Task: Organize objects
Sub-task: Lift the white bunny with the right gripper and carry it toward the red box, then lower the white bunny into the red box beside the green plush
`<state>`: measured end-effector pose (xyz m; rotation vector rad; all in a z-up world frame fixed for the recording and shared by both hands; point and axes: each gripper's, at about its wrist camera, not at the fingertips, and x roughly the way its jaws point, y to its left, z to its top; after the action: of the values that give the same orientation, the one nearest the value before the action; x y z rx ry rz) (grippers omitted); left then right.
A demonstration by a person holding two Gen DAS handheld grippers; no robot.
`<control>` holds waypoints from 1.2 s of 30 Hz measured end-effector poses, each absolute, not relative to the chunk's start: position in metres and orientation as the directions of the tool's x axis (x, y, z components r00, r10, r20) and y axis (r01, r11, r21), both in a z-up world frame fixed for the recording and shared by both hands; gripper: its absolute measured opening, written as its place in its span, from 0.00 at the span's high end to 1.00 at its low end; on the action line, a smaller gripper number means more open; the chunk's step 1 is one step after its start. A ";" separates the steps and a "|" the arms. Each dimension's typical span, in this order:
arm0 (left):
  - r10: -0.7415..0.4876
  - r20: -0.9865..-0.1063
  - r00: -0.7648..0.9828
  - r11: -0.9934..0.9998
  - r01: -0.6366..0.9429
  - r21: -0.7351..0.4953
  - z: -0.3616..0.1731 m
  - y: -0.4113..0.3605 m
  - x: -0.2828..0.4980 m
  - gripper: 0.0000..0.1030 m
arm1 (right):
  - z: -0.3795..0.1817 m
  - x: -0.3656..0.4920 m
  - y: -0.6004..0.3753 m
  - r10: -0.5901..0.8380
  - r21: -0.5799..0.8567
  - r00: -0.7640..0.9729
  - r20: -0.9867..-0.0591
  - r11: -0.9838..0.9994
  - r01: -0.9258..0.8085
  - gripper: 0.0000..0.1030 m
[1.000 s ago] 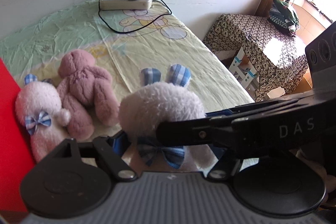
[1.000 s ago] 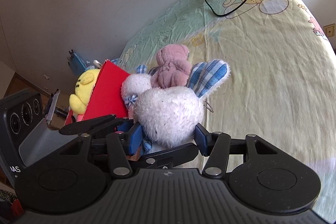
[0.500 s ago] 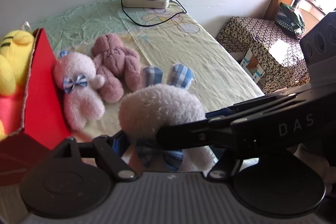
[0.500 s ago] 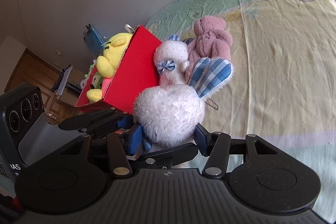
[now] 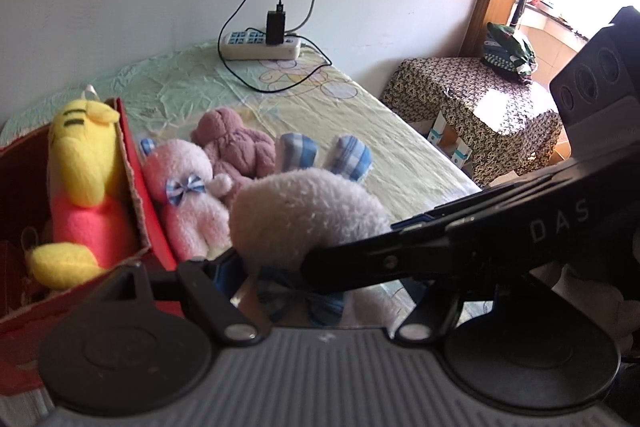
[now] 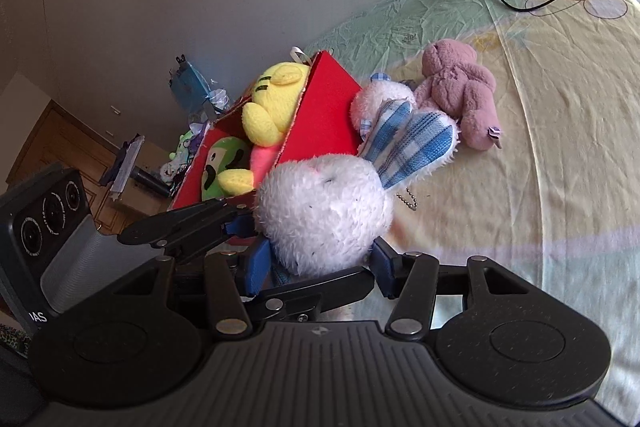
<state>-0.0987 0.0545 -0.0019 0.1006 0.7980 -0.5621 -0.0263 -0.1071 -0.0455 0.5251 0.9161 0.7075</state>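
Nearest, the right gripper (image 6: 318, 261) has its jaws closed on the white plush rabbit's (image 6: 324, 215) round head, and the left gripper (image 5: 320, 273) pinches lower down, by its blue bow — the toy hangs above the bed (image 6: 560, 147). It looks light, soft and squashy, so a hold on the head's bulk suits it. Fluffy white, blue checked ears. Beyond lies the red box (image 6: 320, 119), already holding toys.
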 end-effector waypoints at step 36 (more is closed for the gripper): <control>-0.442 -0.546 0.712 0.897 0.367 -0.247 0.037 0.259 -0.043 0.29 | 0.027 0.042 0.096 0.697 0.480 0.464 -0.547 0.715 -0.508 0.48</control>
<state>-0.0426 0.2585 0.0371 -0.1233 0.6365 -0.4495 0.0423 0.0964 0.0271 0.2646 0.7923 0.7508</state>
